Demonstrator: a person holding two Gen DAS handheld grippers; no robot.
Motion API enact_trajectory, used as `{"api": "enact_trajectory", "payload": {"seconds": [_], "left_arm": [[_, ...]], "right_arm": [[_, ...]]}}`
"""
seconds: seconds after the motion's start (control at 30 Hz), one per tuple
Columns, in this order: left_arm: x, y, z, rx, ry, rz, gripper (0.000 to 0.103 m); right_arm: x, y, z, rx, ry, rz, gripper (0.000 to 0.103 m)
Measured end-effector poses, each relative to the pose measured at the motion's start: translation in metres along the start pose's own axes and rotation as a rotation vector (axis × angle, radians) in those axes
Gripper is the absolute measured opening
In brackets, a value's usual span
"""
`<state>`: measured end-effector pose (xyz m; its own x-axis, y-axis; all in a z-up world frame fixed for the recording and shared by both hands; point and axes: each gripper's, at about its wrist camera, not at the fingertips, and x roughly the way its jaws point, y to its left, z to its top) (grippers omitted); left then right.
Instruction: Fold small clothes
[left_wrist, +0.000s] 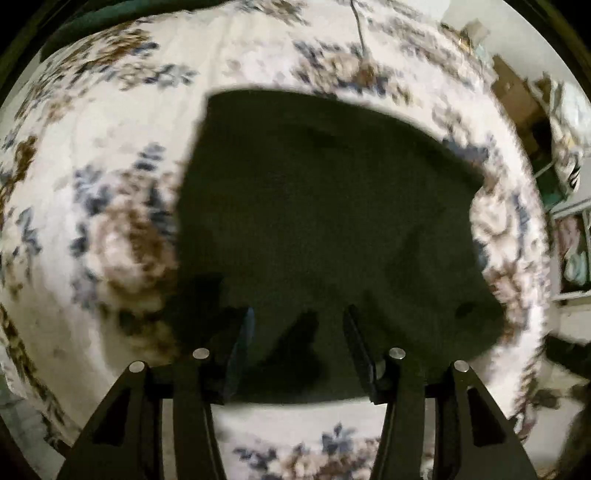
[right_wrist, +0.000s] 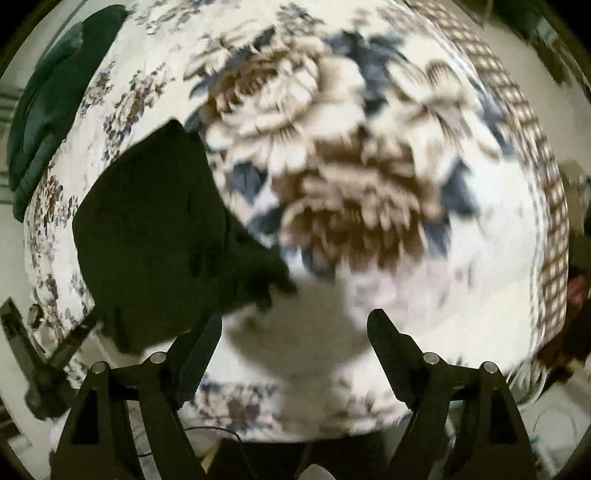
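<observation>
Jaws spread on both, nothing pinched. Left gripper (left_wrist: 297, 325) hangs over the near edge of the dark garment (left_wrist: 325, 206), which lies flat on the floral bed (left_wrist: 92, 184); right gripper (right_wrist: 295, 325) sits off its right corner. Suggest pinching both near corners low, single layer only, then carrying them evenly to the far edge.

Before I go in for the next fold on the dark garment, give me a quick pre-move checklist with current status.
1. Left gripper open, nothing held: ok.
2. Right gripper open, nothing held: ok.
3. Left fingers over the dark garment: ok.
4. Right fingers over the garment: not ok, they hang over the floral bedspread beside it.
5. Garment lying flat: cannot tell, blurred; edges near the right gripper look bunched.
6. Green cloth apart from the garment: ok.
</observation>
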<state>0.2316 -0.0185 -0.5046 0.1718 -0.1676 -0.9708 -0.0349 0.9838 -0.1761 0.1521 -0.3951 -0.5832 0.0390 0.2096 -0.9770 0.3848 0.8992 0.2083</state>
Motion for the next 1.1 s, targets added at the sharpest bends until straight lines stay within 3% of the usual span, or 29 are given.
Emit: {"api": "enact_trajectory", "payload": {"seconds": [0.1,0.17,0.2,0.27,0.3,0.53,0.63,0.67,0.7,0.73,0.77,0.93,1.1], "left_arm": [[0.038,-0.012,0.006,0.003,0.022,0.053,0.054],[0.045,-0.016,0.012,0.003,0.006,0.051,0.075],[0.047,-0.016,0.014,-0.001,0.005,0.046,0.080],[0.053,-0.016,0.019,-0.015,0.011,0.017,0.103],[0.057,-0.016,0.022,-0.021,0.011,-0.010,0.103],[0.063,-0.022,0.026,-0.111,-0.063,0.078,0.103],[0.058,-0.024,0.026,-0.076,-0.029,0.079,0.103],[0.052,-0.023,0.025,-0.074,-0.031,0.070,0.103],[0.046,-0.021,0.024,-0.080,-0.042,0.064,0.103],[0.035,-0.015,0.020,-0.097,-0.062,0.064,0.103],[0.024,-0.009,0.016,-0.112,-0.080,0.063,0.103],[-0.008,0.025,-0.003,-0.148,-0.132,0.090,0.103],[-0.017,0.054,-0.015,-0.192,-0.111,0.130,0.103]], "right_arm": [[0.009,0.012,0.023,-0.041,-0.042,-0.009,0.083],[0.015,0.025,0.038,-0.077,-0.069,-0.013,0.083],[0.018,0.031,0.043,-0.087,-0.074,-0.012,0.083],[0.024,0.044,0.057,-0.107,-0.086,0.022,0.083],[0.026,0.049,0.063,-0.115,-0.096,0.032,0.083],[0.058,0.094,0.120,-0.200,-0.124,0.100,0.083],[0.072,0.106,0.136,-0.215,-0.115,0.163,0.082],[0.077,0.111,0.141,-0.229,-0.104,0.202,0.072],[0.079,0.116,0.142,-0.239,-0.104,0.232,0.045],[0.080,0.123,0.144,-0.268,-0.108,0.254,0.029],[0.081,0.128,0.142,-0.284,-0.114,0.234,0.002],[0.062,0.123,0.162,-0.211,-0.207,0.195,0.001],[0.080,0.117,0.187,-0.151,-0.060,0.200,0.002]]}}
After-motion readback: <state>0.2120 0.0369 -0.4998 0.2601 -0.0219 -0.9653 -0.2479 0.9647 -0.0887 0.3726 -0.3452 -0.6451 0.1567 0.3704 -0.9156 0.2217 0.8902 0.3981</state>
